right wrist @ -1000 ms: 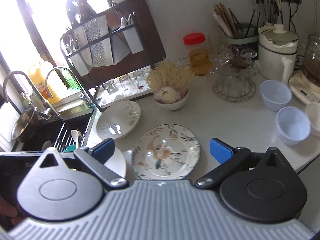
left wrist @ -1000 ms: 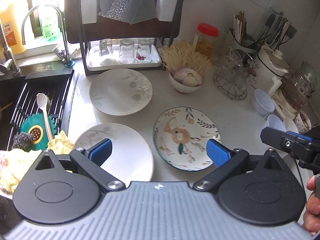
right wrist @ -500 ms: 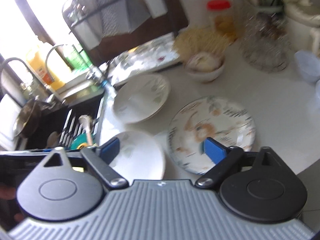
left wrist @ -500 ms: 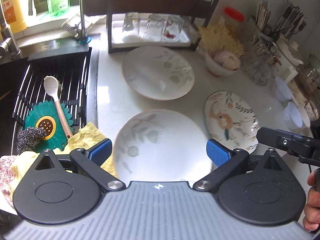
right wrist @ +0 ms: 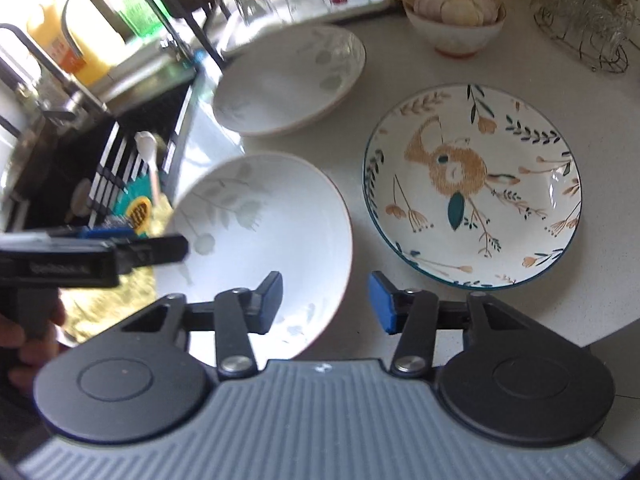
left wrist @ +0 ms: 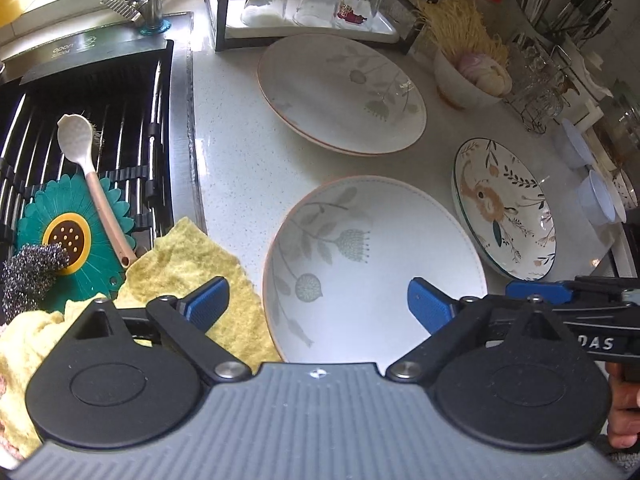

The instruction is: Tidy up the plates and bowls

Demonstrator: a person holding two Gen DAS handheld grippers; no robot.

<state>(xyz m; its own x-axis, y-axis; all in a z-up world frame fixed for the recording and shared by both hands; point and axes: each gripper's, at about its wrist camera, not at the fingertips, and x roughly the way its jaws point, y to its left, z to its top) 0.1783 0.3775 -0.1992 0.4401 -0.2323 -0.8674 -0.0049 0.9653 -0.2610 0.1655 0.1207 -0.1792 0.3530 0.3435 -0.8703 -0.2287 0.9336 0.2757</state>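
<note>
Countertop [left wrist: 224, 152] beside sink [left wrist: 100, 92], possibly speckled stone.

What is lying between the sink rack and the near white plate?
A yellow cloth lies there, spreading from the sink rack toward the near white plate; the left wrist view shows it best.

Bare counter strip [left wrist: 224, 148] open between sink rack [left wrist: 120, 120] and near leaf-pattern bowl [left wrist: 372, 264], yellow cloth [left wrist: 192, 272] crowding that bowl's left rim, bird-pattern plate [right wrist: 472, 184] just beside its right, far leaf-pattern bowl [left wrist: 344, 92] behind, glass rack [left wrist: 312, 4] blocking the back.
</note>
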